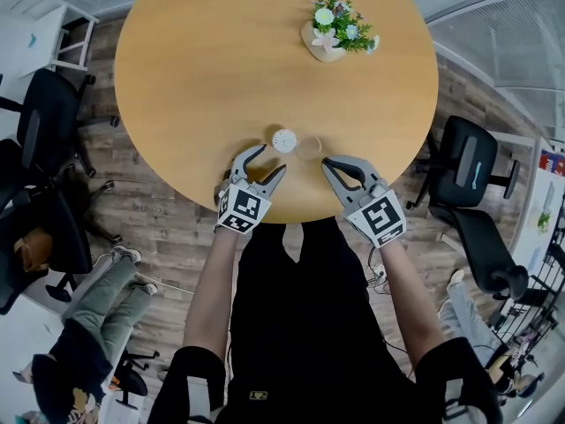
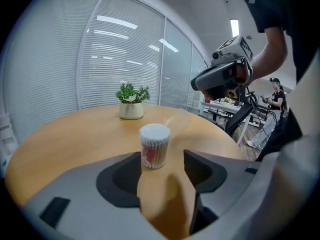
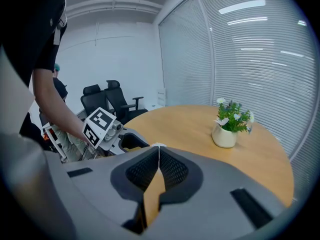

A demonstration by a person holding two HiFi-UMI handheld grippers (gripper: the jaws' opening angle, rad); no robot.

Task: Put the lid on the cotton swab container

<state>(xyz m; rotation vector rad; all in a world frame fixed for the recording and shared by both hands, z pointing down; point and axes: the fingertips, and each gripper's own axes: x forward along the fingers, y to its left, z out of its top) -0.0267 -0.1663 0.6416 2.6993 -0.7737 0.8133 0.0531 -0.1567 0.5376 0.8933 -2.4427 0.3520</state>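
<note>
The cotton swab container point(image 1: 283, 140), a small clear tub packed with white-tipped swabs, stands uncovered near the table's front edge. Its clear round lid point(image 1: 310, 146) lies flat just to its right, faint against the wood. My left gripper point(image 1: 269, 162) is open just short of the container. In the left gripper view the container point(image 2: 154, 145) stands ahead, in line with the gap of the left gripper point(image 2: 161, 163), and no pad touches it. My right gripper point(image 1: 329, 162) is shut with nothing in it, its tips close to the lid. In its own view the right gripper point(image 3: 158, 148) shows its jaws pressed together.
A potted plant point(image 1: 335, 26) in a cream pot stands at the far right of the round wooden table point(image 1: 194, 69). Black office chairs point(image 1: 472, 193) stand around the table on the wood floor. A seated person's legs point(image 1: 110, 294) show at the lower left.
</note>
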